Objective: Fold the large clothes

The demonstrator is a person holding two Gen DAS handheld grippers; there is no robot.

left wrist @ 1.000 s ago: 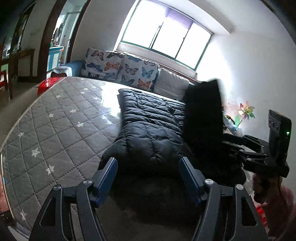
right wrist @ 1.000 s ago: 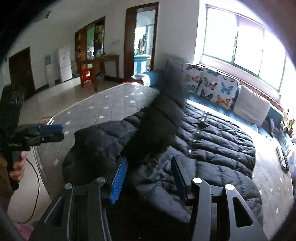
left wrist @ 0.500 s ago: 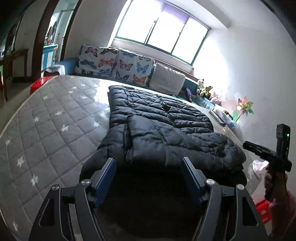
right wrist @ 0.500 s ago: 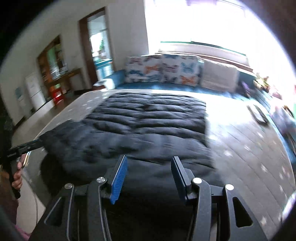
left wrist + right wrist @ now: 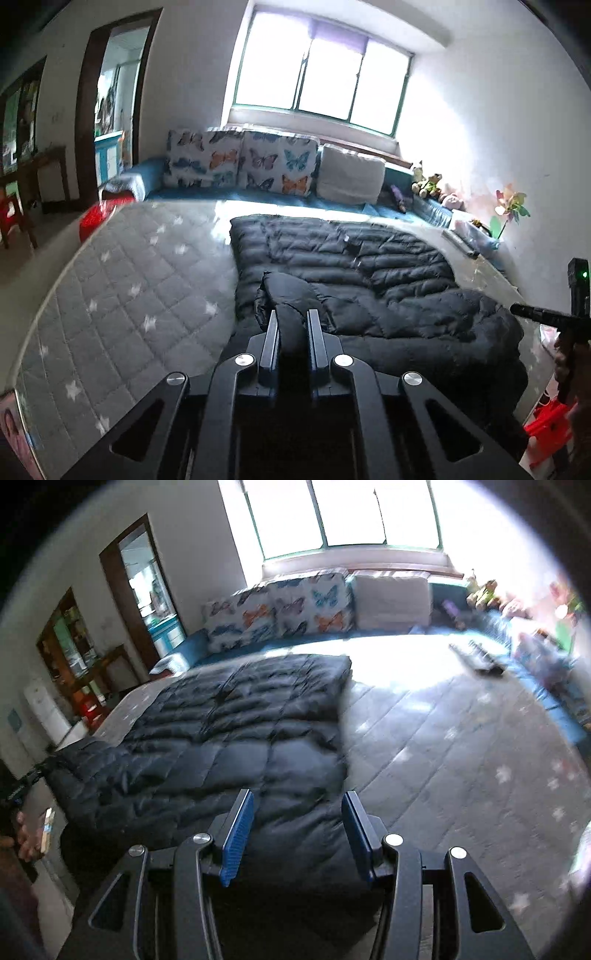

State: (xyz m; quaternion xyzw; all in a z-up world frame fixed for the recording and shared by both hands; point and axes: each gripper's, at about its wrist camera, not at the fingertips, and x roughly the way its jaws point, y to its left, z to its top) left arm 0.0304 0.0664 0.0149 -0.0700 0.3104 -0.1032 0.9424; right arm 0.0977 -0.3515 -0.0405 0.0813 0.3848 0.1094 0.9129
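Left gripper clamped a fold of the partly folded jacket near the bed edge; right gripper stood apart; further folds remained.

Black claw, blue pads

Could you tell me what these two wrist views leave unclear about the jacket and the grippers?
- Left wrist view: the near hem of the black puffer jacket is hidden behind the left gripper, shut on a fold.
- Right wrist view: the right gripper stands open over the jacket; whether it touches is unclear because of motion blur.
- Right wrist view: small items by the window are washed out by glare.
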